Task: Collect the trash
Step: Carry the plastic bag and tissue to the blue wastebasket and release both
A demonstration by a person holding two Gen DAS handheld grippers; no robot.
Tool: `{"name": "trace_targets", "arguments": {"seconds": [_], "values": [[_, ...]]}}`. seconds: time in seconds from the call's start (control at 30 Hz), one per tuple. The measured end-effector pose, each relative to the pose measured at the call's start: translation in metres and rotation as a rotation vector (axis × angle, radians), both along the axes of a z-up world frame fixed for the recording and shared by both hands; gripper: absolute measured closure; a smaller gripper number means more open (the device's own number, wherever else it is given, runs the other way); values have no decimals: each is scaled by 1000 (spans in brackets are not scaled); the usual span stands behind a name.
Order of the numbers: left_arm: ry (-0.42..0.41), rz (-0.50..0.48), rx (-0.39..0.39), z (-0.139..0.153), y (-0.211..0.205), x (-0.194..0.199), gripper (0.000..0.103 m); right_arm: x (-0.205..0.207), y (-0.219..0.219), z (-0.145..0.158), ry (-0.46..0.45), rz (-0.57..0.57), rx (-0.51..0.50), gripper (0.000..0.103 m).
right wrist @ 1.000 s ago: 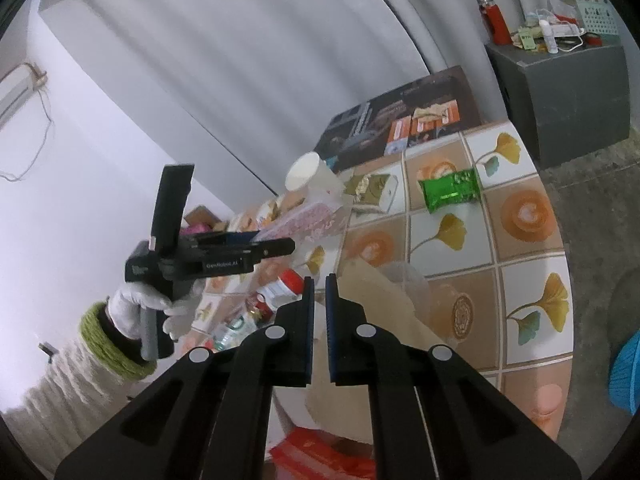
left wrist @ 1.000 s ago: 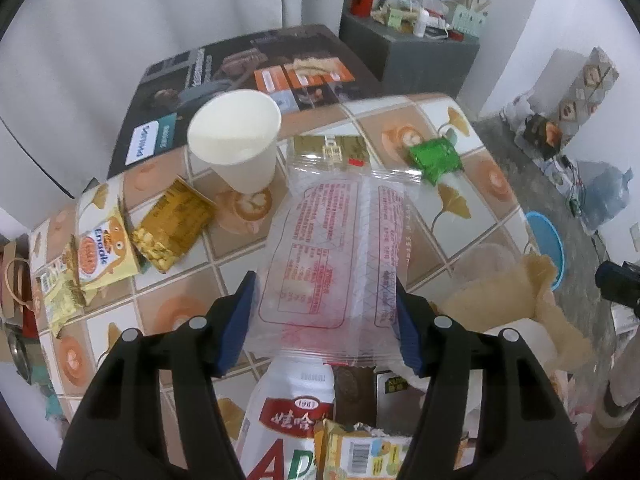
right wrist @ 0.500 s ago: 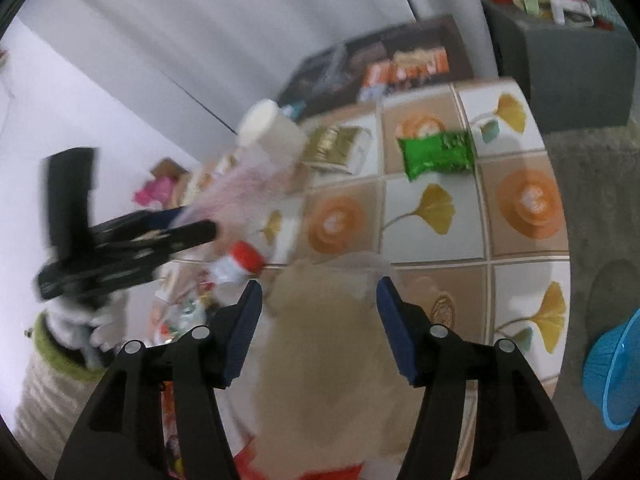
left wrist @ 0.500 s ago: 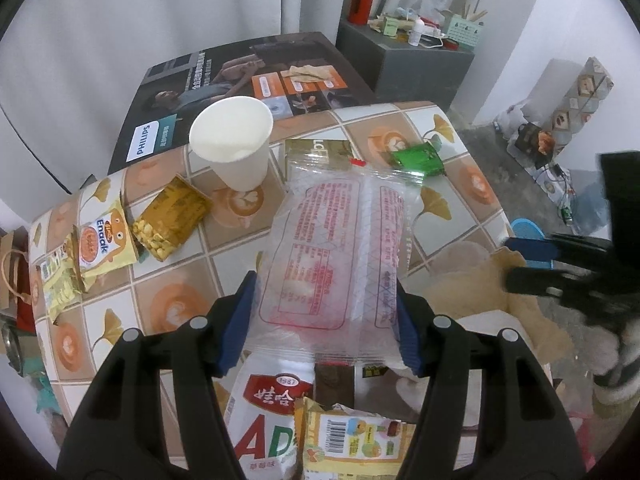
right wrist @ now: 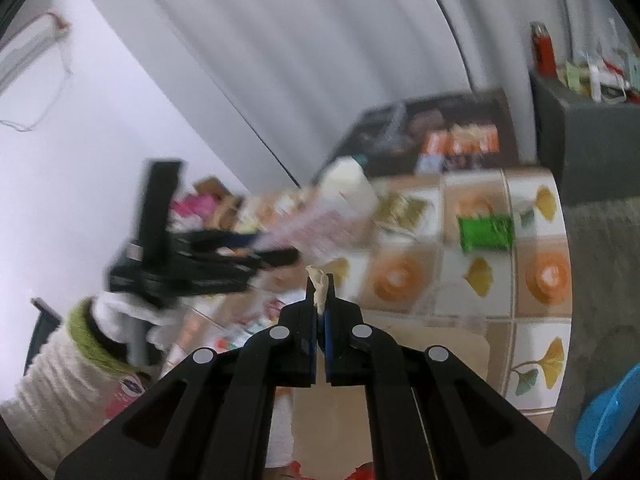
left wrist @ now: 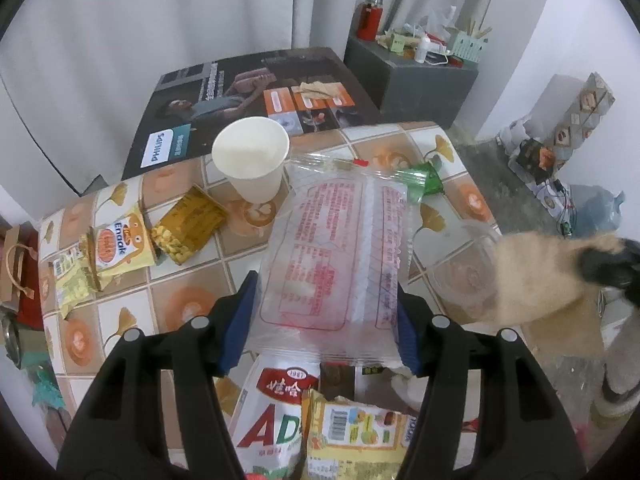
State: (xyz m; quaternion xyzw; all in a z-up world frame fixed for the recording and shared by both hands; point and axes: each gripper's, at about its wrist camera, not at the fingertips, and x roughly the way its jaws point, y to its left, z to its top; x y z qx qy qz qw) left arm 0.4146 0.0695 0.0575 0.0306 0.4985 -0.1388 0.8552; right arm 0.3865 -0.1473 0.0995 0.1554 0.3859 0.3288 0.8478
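tiled tabletop (left wrist: 192, 304) below you — left gripper (left wrist: 326, 320) clamps the clear wrapper (left wrist: 336, 248); right gripper (right wrist: 319, 294) has just snapped together, seemingly on the paper bag's (left wrist: 540, 280) edge.

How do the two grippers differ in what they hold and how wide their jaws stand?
The left gripper stands wide, its pads pressing the sides of a clear red-printed wrapper; the right gripper has just closed to nearly shut, pinching a thin edge of the tan paper bag. The wrapper fills the left jaws; only a scrap shows between the right. Both hold something.

Clear red-printed wrapper (left wrist: 332, 248) — likely empty.
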Motion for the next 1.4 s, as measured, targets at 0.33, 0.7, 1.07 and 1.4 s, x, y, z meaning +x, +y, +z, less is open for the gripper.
{"name": "trace_targets", "arguments": {"seconds": [0.33,0.7,1.07,1.4], "values": [[-61,-19,-52,51,-19,-34,46,-54,-88,72,-205,-228,34,100],[-42,-221,-108,64,-162,-55,46,-102,-228,24,-98,-523,-14,100],[94,-398,-119,-12,-343,-48,46,-139,-374,-66,89,-814,3,100],[261,-414,-140,-110,-455,-35,46,-128,-453,-147,225,-977,22,100]]}}
